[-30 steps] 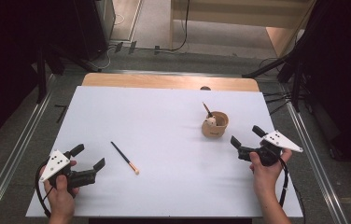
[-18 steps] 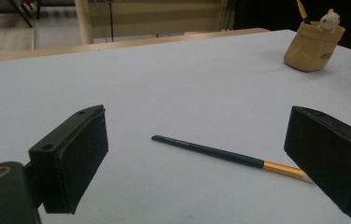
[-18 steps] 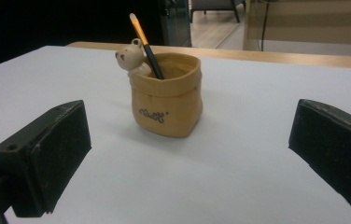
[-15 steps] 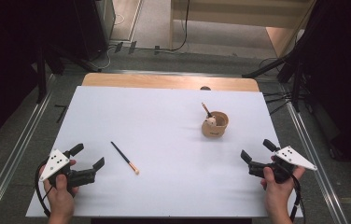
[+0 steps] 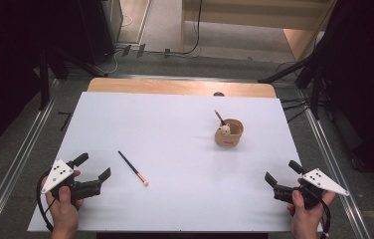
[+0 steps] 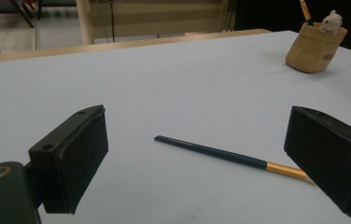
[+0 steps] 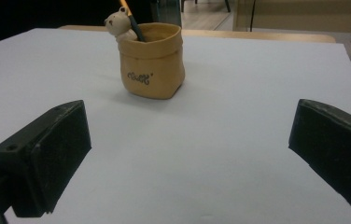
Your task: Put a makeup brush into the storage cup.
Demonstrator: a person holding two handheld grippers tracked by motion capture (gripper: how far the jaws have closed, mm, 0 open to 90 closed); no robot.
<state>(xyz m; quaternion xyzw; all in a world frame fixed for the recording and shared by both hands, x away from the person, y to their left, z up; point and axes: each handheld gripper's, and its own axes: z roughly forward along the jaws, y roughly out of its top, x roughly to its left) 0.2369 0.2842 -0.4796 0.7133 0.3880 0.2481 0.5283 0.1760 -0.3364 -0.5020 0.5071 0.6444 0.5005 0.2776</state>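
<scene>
A tan holder (image 5: 229,132) (image 7: 152,60) (image 6: 315,47) with a small bear figure on its rim stands right of the table's middle, a dark pencil upright in it. A second dark pencil (image 5: 133,168) (image 6: 232,157) with a gold band lies flat on the white sheet at the front left. My left gripper (image 5: 92,168) (image 6: 211,163) is open just left of that pencil, its jaws either side of it in the left gripper view, not touching. My right gripper (image 5: 282,172) (image 7: 197,158) is open and empty at the front right, short of the holder.
The white sheet (image 5: 175,129) covers most of the wooden table (image 5: 180,87), whose far edge shows bare. Metal rails (image 5: 21,149) run along both sides. Dark stands and cables sit on the floor beyond.
My right gripper has drawn back from beside the holder toward the front right corner. The left gripper and the lying pencil have stayed put.
</scene>
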